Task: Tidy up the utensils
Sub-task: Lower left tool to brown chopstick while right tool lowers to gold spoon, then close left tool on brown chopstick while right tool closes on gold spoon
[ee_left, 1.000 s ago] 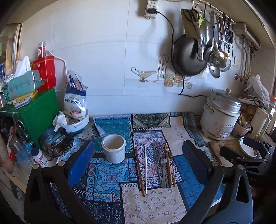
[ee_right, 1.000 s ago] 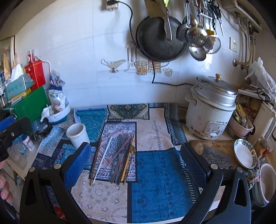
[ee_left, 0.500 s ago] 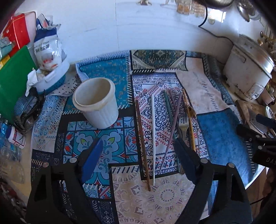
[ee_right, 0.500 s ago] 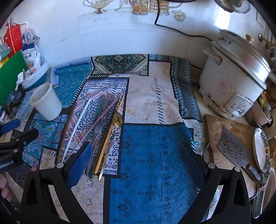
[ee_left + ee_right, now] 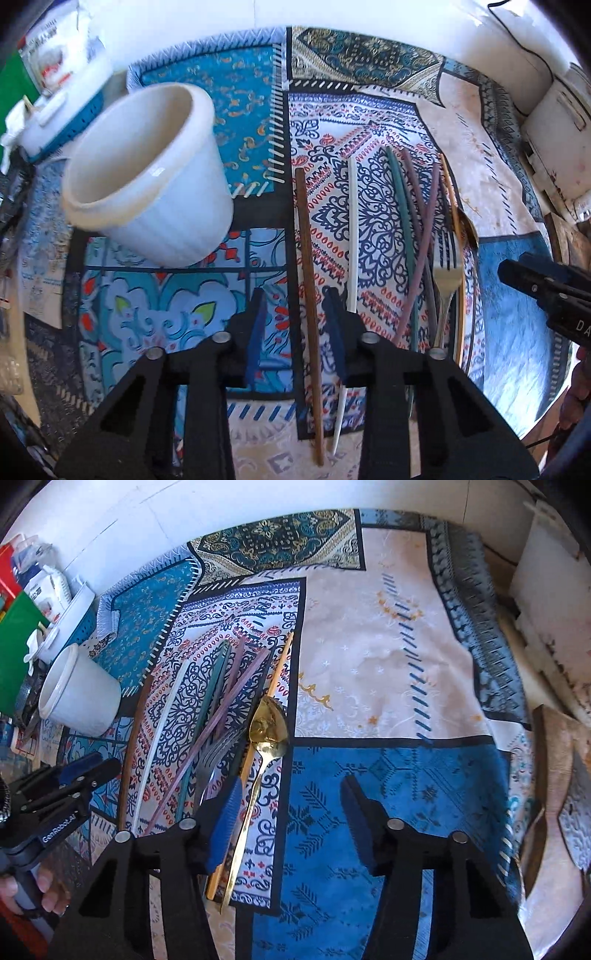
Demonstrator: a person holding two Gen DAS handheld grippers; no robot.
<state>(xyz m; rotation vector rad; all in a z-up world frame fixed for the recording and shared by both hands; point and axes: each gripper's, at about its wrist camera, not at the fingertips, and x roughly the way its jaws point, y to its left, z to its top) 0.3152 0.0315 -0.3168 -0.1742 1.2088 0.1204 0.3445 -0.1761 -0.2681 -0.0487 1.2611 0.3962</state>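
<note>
A wide white ribbed plastic cup (image 5: 147,173) stands upright on a patchwork-patterned cloth covering the tabletop (image 5: 240,74); every place below is given from this cup.

Just to its right lies a long dark brown wooden chopstick (image 5: 308,295), its long axis running from the far side toward the camera. The left gripper (image 5: 295,332) sits over the near half of this chopstick, so the stick passes lengthwise between the jaws. The jaws are partly open, one blue pad on each side; whether either pad touches the wood cannot be told. This gripper holds nothing firmly yet, and it is clearly the nearer one.

Next right, almost parallel, lies a thin white chopstick (image 5: 351,258). Farther right is a loose bundle: a green chopstick (image 5: 402,221), mauve chopsticks (image 5: 424,229), a silver metal fork (image 5: 447,269) and a gold metal spoon (image 5: 267,731).

Farthest right, the right gripper (image 5: 291,823) hovers over a blue cloth patch, jaws wide apart and empty, its left pad beside the spoon's handle.

Judging by the layout, the brown chopstick is the likely pick, headed for the cup.
</note>
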